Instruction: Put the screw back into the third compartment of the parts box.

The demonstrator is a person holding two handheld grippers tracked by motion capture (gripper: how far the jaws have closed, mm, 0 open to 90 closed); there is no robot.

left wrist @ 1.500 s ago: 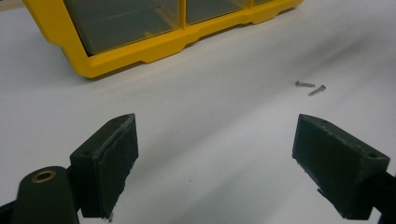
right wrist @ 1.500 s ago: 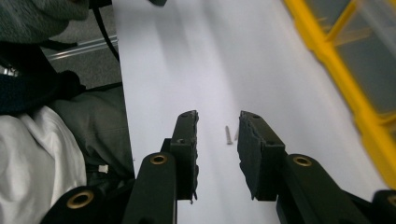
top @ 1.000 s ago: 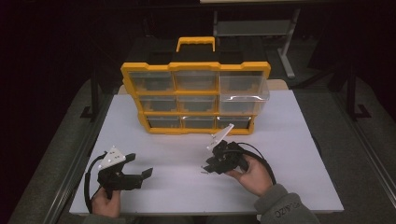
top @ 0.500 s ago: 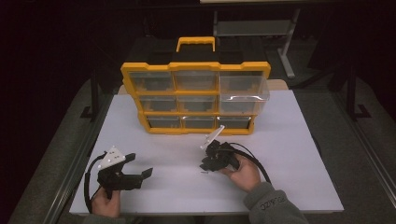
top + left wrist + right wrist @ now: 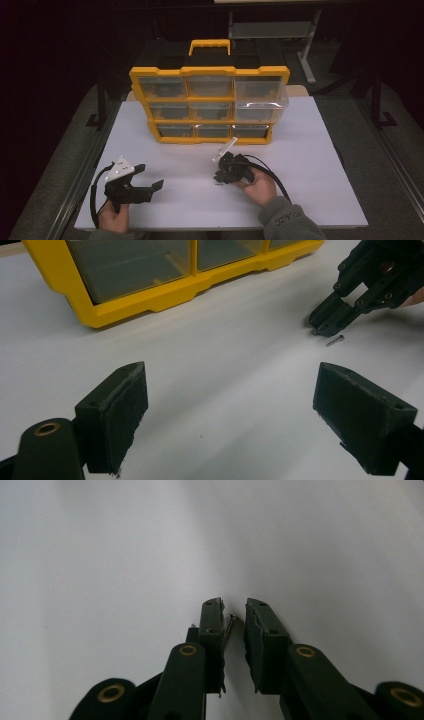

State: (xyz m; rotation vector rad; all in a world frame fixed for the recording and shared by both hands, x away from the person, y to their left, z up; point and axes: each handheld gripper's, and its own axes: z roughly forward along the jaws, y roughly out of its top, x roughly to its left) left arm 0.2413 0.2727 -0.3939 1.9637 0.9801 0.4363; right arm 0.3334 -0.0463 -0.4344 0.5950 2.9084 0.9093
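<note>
A tiny metal screw [image 5: 230, 624] lies on the white tabletop between the jaws of my right gripper [image 5: 234, 603], leaning against one pad [image 5: 212, 617]. The jaws have just been closing and a narrow gap is still open beside the screw. In the high view the right gripper [image 5: 219, 180] points down at the table, in front of the organizer. From the left gripper view, the screw [image 5: 335, 340] rests by the right gripper's tips [image 5: 325, 326]. My left gripper [image 5: 151, 176] sits low at the near left, jaws wide open and holding nothing [image 5: 230, 405].
A yellow organizer [image 5: 210, 71] with clear drawers stands upright at the back of the white table [image 5: 310, 165]. Its right middle drawer [image 5: 261, 104] is pulled out. A black cable loops around the right hand [image 5: 260, 187]. Dark floor surrounds the table.
The right gripper has sunk to the tabletop and shifted slightly left, and its jaws have narrowed. The left gripper has stayed put.
</note>
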